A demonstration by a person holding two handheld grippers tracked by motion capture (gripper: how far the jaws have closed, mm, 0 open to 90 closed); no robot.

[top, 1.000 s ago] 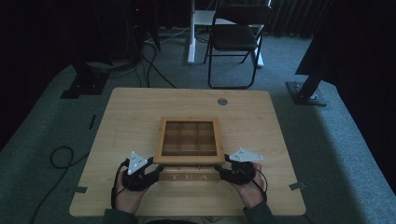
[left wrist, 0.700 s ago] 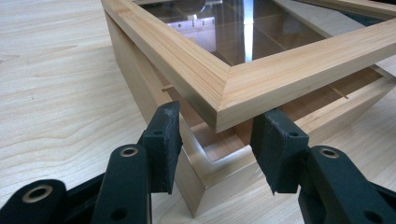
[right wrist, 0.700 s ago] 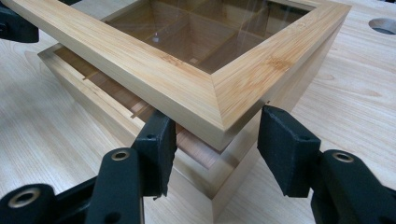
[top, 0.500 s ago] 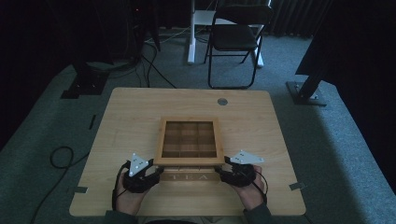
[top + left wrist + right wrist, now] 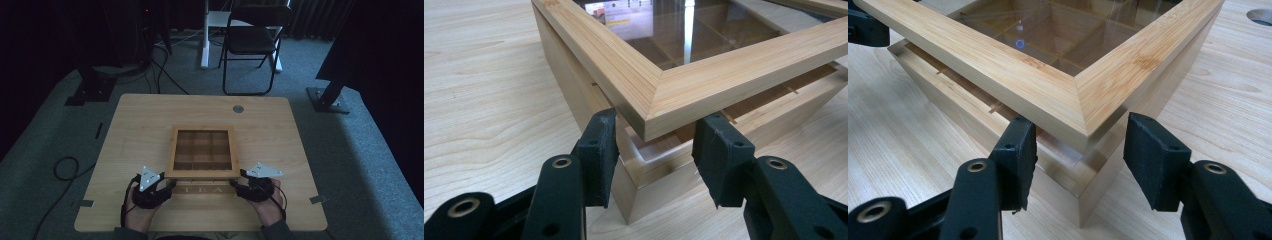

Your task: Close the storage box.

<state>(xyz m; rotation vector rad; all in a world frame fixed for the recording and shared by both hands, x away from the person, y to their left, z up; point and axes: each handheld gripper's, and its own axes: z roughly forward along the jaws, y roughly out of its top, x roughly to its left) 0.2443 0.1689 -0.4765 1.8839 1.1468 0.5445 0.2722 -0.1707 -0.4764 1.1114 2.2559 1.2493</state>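
Now the tea box (image 5: 202, 152) sits at the table's (image 5: 140, 120) centre, toward six o'clock, its glass lid (image 5: 704, 75) raised a crack along the near edge. At the box's seven o'clock corner the left gripper (image 5: 651, 150) straddles the lid corner, jaws wide, pads beside the wood without pressing. At five o'clock the right gripper (image 5: 1078, 160) does likewise at the other near corner, jaws apart, gripping nothing.
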